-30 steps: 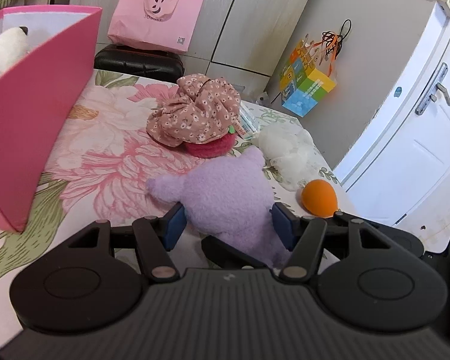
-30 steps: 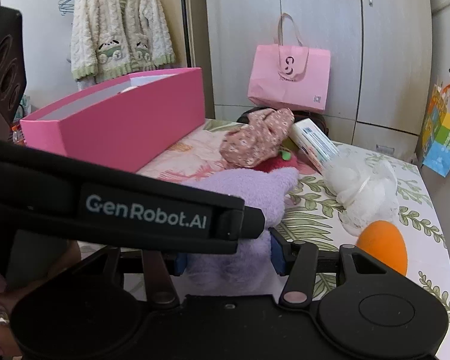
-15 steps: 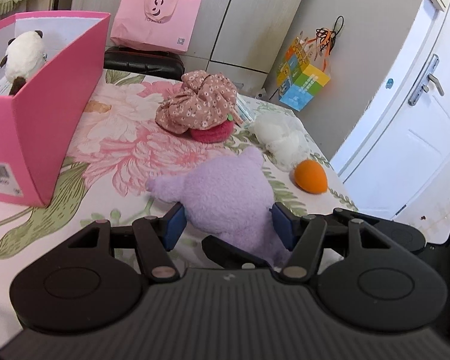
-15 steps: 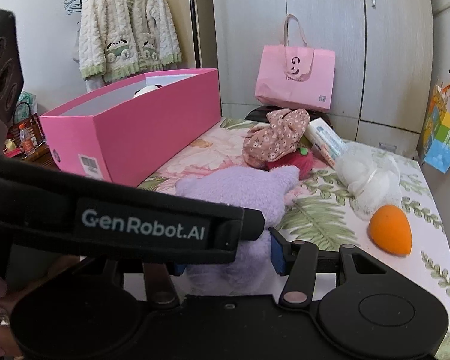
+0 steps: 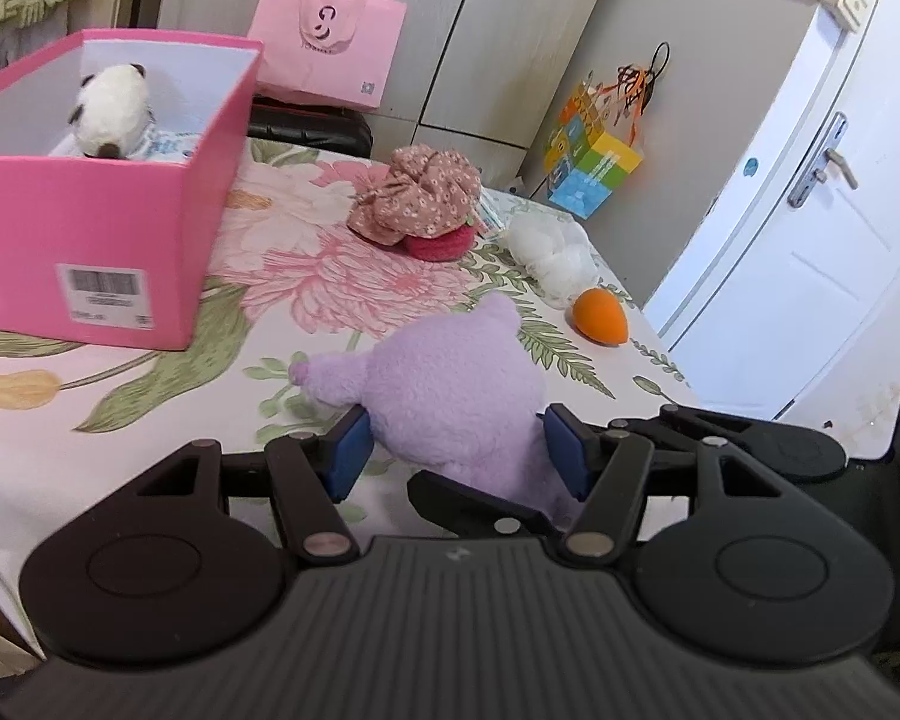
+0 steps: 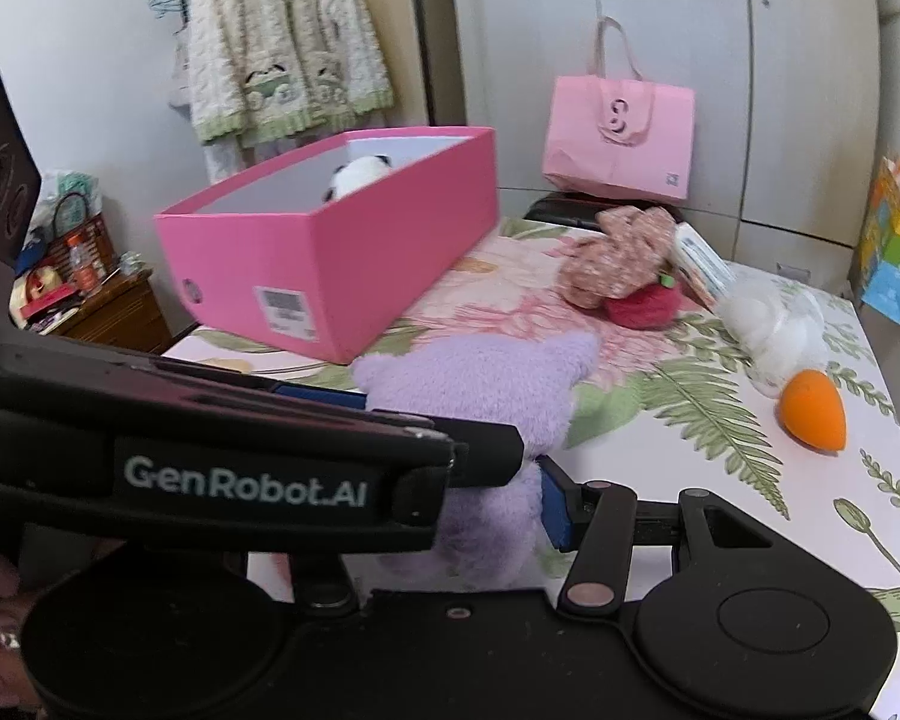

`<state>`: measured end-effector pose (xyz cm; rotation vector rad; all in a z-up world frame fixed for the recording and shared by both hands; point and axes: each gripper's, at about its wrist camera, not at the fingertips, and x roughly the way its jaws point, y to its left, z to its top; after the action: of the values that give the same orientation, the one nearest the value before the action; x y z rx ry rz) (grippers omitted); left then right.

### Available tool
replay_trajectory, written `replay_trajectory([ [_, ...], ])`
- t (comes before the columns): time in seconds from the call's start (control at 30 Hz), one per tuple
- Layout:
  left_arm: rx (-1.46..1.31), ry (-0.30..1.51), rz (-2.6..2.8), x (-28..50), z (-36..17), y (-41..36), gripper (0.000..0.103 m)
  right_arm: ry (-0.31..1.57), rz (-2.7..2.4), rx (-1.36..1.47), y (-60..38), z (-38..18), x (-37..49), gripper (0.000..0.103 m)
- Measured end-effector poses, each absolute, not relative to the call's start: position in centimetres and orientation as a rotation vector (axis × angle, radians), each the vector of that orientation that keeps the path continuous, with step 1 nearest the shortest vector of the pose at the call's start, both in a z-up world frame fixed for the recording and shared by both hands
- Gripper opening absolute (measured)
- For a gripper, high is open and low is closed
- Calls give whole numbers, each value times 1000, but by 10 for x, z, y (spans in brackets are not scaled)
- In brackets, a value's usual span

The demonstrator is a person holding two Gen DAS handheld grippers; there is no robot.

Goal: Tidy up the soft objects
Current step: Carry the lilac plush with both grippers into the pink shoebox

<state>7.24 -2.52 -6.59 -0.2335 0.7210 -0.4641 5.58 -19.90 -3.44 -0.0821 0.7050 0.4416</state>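
A lilac plush toy [image 5: 450, 396] hangs just above the floral table cloth [image 5: 306, 276], held by both grippers. My left gripper [image 5: 456, 456] is shut on its body, a blue pad pressing each side. My right gripper [image 6: 480, 516] grips the same plush [image 6: 486, 384] lower down; its left finger is hidden behind the left gripper's body [image 6: 240, 480]. An open pink box [image 5: 108, 222] stands at the left with a black-and-white plush [image 5: 111, 108] inside. A floral fabric bundle [image 5: 420, 192], a red soft piece [image 5: 441, 243], a white puff [image 5: 552, 252] and an orange sponge [image 5: 600, 315] lie beyond.
A pink paper bag [image 5: 330, 42] stands behind the table on a dark case. A colourful bag [image 5: 594, 162] hangs on the cupboard at the right, beside a white door [image 5: 822, 228]. A knitted cardigan [image 6: 282, 42] hangs on the wall, above a cluttered side cabinet [image 6: 96, 294].
Both grippers have drawn back and risen a little with the lilac plush in them. The box interior and its plush now show, and the far items look smaller.
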Motion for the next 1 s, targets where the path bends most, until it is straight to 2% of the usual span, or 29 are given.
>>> replay_trajectory([
  [0.5, -228, 646, -415, 35, -9, 49, 61, 685, 596, -161, -135, 23, 42, 57],
  [0.6, -222, 597, -392, 34, 6, 62, 61, 631, 624, -165, -123, 37, 44, 57],
  [1.0, -231, 512, -312, 100, 33, 102, 61, 541, 691, -126, -78, 58, 115, 59],
])
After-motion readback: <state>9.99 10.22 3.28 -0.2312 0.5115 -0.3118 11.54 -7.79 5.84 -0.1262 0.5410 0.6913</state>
